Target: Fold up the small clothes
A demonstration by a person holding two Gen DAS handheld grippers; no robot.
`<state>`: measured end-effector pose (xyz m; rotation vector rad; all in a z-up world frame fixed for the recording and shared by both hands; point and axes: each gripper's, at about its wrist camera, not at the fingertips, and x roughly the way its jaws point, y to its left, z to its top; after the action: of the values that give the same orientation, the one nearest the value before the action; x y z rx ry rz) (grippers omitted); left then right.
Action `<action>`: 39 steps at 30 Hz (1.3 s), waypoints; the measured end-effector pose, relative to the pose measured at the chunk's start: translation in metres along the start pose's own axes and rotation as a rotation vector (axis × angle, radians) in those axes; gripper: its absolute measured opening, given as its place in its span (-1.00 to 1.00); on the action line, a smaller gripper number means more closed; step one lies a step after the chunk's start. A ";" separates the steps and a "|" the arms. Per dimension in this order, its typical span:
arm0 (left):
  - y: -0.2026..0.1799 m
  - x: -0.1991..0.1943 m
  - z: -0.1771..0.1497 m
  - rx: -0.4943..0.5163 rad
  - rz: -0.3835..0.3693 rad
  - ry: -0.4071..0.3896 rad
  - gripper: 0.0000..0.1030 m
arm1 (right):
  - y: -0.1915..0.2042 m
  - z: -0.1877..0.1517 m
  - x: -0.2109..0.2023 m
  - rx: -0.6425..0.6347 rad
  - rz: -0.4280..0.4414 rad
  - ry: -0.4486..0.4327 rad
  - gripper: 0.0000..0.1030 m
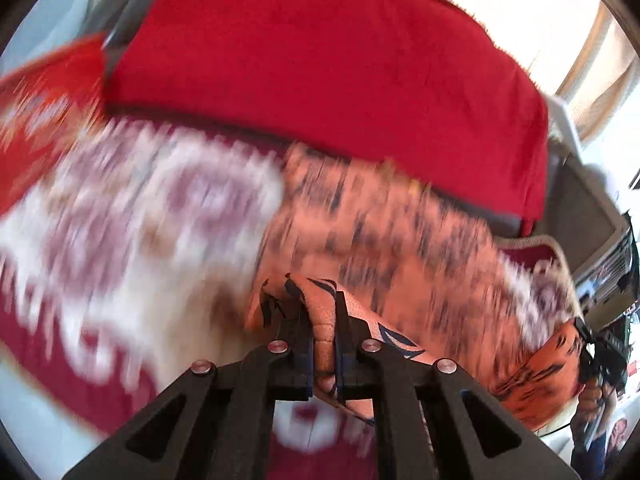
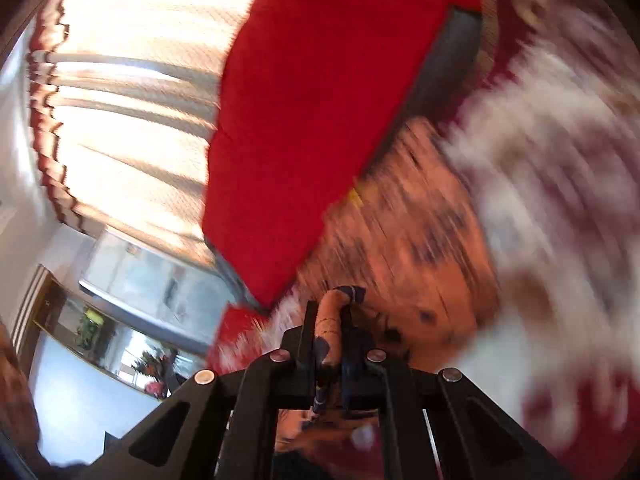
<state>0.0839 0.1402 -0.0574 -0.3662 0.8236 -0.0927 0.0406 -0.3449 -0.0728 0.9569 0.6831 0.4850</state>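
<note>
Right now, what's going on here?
Both grippers are clamped on the same orange patterned garment. The left gripper pinches one bunched edge and the right gripper another, jaws shut on cloth. The garment hangs over a red and white patterned cover, beside a red cushion. Motion blur hides finer detail.

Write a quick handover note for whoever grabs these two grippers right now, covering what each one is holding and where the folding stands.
Left gripper: jaws shut on an edge of the orange patterned garment.
Right gripper: jaws shut on another edge of the same garment.
The garment lies over the maroon and white patterned cloth, in front of the red cushion.
Done: both edges gripped. The pictures are motion-blurred, so how far the fold has gone cannot be told.
Left: finish the fold, lay it flat, release.
</note>
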 end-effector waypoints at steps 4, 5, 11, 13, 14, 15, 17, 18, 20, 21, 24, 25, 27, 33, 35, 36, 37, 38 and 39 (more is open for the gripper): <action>-0.007 0.058 0.091 -0.020 0.045 -0.115 -0.76 | 0.000 0.095 0.060 -0.001 0.007 -0.136 -0.76; -0.004 0.085 0.107 -0.031 0.097 -0.117 -0.76 | -0.007 0.111 0.075 0.003 -0.022 -0.137 -0.60; 0.041 0.176 0.115 -0.092 0.249 0.044 0.27 | -0.051 0.115 0.113 0.051 -0.275 -0.120 0.67; 0.060 0.151 0.098 -0.125 0.210 0.004 0.36 | -0.049 0.091 0.096 -0.023 -0.314 -0.083 0.67; 0.067 0.137 0.090 -0.124 0.200 -0.017 0.38 | -0.047 0.079 0.091 -0.059 -0.344 -0.052 0.67; 0.074 0.121 0.078 -0.122 0.194 -0.039 0.41 | -0.048 0.068 0.088 -0.097 -0.377 -0.006 0.68; 0.076 0.112 0.059 -0.095 0.157 -0.015 0.44 | -0.050 0.055 0.091 -0.158 -0.418 0.067 0.68; 0.072 0.117 0.053 -0.072 0.122 0.022 0.45 | -0.049 0.054 0.098 -0.182 -0.426 0.089 0.68; 0.060 0.133 0.046 -0.027 0.075 0.084 0.45 | -0.051 0.060 0.118 -0.202 -0.418 0.126 0.68; 0.053 0.145 0.044 -0.013 0.070 0.106 0.49 | -0.053 0.063 0.134 -0.204 -0.423 0.167 0.67; 0.037 0.177 0.044 -0.021 0.087 0.153 0.37 | -0.056 0.061 0.168 -0.231 -0.533 0.233 0.43; 0.032 0.182 0.046 -0.015 0.079 0.159 -0.43 | -0.050 0.063 0.173 -0.233 -0.551 0.258 0.02; 0.019 0.187 0.059 -0.015 0.100 0.220 -0.63 | -0.031 0.063 0.173 -0.251 -0.543 0.292 -0.50; -0.020 0.097 0.088 0.055 0.051 0.074 -0.66 | 0.053 0.054 0.125 -0.316 -0.459 0.197 -0.56; -0.025 0.056 0.079 0.066 0.022 0.041 -0.65 | 0.075 0.041 0.098 -0.337 -0.435 0.177 -0.56; -0.025 0.037 0.069 0.075 0.011 0.031 -0.65 | 0.080 0.032 0.085 -0.334 -0.427 0.166 -0.56; -0.025 0.028 0.058 0.085 0.007 0.035 -0.63 | 0.078 0.019 0.064 -0.311 -0.416 0.158 -0.56; -0.020 0.018 0.042 0.081 0.001 0.049 -0.62 | 0.073 0.010 0.052 -0.289 -0.414 0.160 -0.56; -0.014 0.017 0.026 0.058 -0.009 0.066 -0.56 | 0.057 -0.005 0.036 -0.243 -0.411 0.172 -0.46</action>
<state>0.1153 0.1308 -0.0487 -0.3136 0.8828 -0.1374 0.0574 -0.2904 -0.0370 0.5299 0.9284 0.2782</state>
